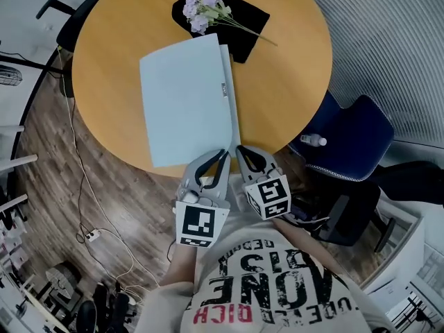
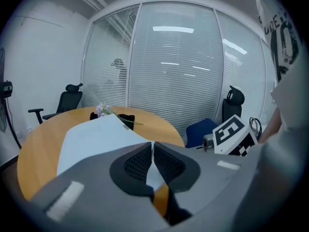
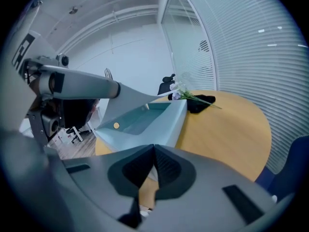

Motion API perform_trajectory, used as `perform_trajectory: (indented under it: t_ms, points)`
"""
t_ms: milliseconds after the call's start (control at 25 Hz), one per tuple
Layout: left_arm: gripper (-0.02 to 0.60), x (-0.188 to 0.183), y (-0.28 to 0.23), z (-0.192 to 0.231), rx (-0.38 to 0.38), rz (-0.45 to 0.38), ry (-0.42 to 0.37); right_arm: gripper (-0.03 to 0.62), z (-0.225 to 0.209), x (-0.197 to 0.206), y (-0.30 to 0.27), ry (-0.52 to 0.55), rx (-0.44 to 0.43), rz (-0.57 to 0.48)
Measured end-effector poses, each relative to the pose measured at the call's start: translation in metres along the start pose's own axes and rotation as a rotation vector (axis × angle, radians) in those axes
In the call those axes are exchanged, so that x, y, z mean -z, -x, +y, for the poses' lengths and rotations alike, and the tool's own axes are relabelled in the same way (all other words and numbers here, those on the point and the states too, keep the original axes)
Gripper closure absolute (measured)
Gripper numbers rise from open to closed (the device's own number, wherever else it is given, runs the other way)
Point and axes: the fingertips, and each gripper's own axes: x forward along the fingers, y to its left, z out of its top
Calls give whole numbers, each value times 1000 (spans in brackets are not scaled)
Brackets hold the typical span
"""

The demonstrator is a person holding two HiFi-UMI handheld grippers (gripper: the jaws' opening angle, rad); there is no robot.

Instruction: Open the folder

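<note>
1. Presently, left gripper [image 1: 223,152] and right gripper [image 1: 241,149] slant downward over the bench [image 1: 291,68] near edge.
2. Left fingers [image 2: 137,161] clench the folder [image 1: 184,103] by its raised cover; right fingers [image 3: 166,166] clench its lower edge.
3. Beyond, flowers [image 1: 201,9] rest on a black cloth [image 1: 244,21].

Folder [image 1: 184,99]: smooth, matt, plastic-looking cover. Table [image 1: 284,68]: smooth wood-finish top, low sheen. Black cloth [image 1: 243,23]: soft, matt. Floor [image 1: 62,165]: wood-grain planks. Left gripper [image 1: 223,152]: matt grey plastic shell. Chair [image 1: 350,137]: blue fabric.

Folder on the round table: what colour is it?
The folder is plain pale blue-grey, best seen in the head view.
</note>
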Motion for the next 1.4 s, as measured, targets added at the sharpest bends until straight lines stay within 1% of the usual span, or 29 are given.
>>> perform_trajectory:
  t_ms: [160,400,760,920,1200,1280,1400]
  points:
    - [555,-2,4,3,-38,-24,20,582,2,-1,1,26,-18,-39]
    - [557,-8,8,7,-47,-52,29,582,4,-1,1,68,-15,-33]
    - [558,-21,23,13,-17,-102,42,582,0,-3,2,27,61,-30]
    - [560,-24,31,21,-4,-126,59,582,1,-4,-1,16,91,-26]
    - [560,-29,41,27,13,-161,73,582,2,-3,-2,3,124,-16]
    - [560,-31,45,30,15,-173,83,582,2,-3,-2,-3,134,-16]
    - [561,-34,50,33,13,-182,117,582,0,-3,-3,-13,149,-18]
